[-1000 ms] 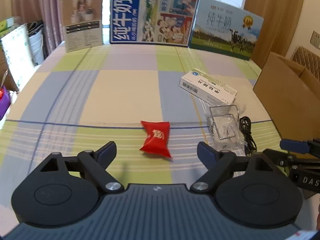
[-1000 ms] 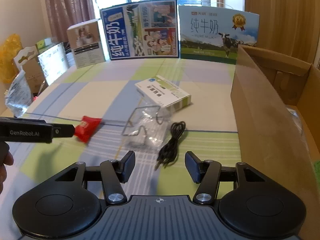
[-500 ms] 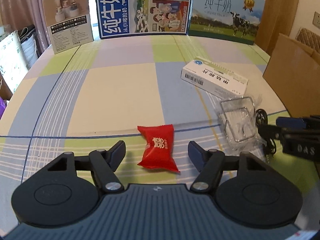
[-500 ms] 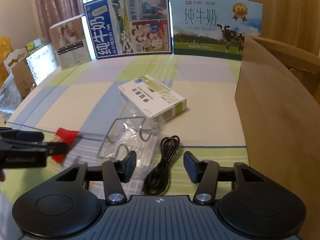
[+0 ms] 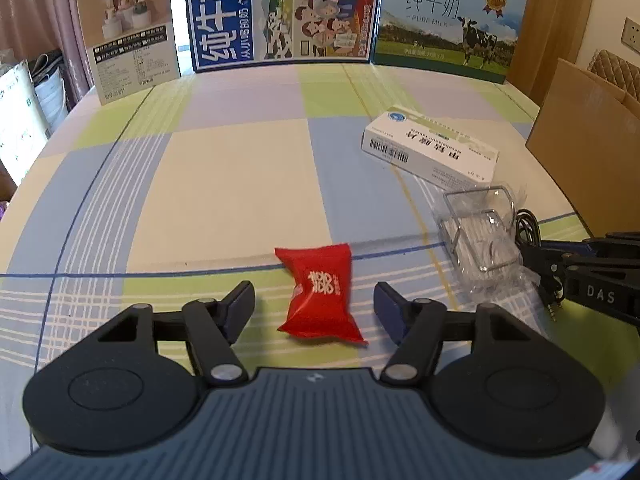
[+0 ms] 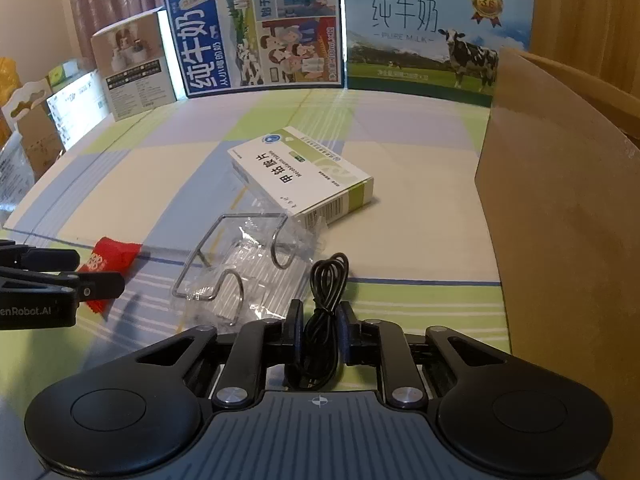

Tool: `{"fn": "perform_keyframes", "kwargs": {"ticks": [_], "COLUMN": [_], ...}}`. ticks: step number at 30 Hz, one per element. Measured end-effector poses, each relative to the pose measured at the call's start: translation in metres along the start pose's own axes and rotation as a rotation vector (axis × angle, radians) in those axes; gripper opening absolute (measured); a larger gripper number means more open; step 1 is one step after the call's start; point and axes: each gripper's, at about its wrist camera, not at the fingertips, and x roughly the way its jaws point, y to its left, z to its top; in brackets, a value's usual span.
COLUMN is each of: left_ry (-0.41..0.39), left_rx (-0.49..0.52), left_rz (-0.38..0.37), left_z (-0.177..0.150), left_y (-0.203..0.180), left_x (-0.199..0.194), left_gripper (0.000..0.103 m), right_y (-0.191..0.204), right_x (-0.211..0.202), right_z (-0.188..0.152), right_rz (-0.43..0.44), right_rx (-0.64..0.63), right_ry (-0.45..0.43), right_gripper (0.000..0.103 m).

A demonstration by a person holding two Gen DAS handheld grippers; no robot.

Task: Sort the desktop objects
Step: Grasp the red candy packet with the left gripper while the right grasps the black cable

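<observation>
Left wrist view: the left tool (image 5: 315, 302) is spread wide, a finger on either side of the red candy packet (image 5: 321, 295), which lies flat on the checked table (image 5: 224, 184), neither finger touching it. Off to the right sit the white medicine box (image 5: 430, 150) and a clear bag with a wire hook (image 5: 480, 240). Right wrist view: the right tool (image 6: 319, 334) is clamped on the coiled black cable (image 6: 326, 292), just beside the clear bag, with the cardboard box (image 6: 560, 208) standing to the right.
</observation>
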Motion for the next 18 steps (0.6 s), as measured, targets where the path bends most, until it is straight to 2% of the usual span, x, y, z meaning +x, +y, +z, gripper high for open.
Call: {"fn": "perform_keyframes", "kwargs": {"ticks": [4,9,11,18], "left_ry": [0.003,-0.003,-0.005,0.016], "left_rx": [0.008,0.008,0.025,0.046], "left_rz": [-0.004,-0.019,-0.014,-0.027], "left_z": [-0.001,-0.001,0.000,-0.005], "left_y": [0.002,0.004,0.001,-0.003], "left_x": [0.004,0.008,0.008,-0.003], "left_gripper": [0.046,0.035,0.027,0.023], "right_y": [-0.002,-0.004,-0.004,-0.006], "right_x": [-0.001,-0.005,-0.006,-0.016], "right_z": [0.000,-0.002,-0.003,-0.010], "right_rz": [0.011,0.029,0.029,0.032], "right_rx": [0.020,0.056,0.057,0.062], "right_ry": [0.012,0.026,0.027,0.039], "right_gripper": [0.013,0.013,0.013,0.013]}}
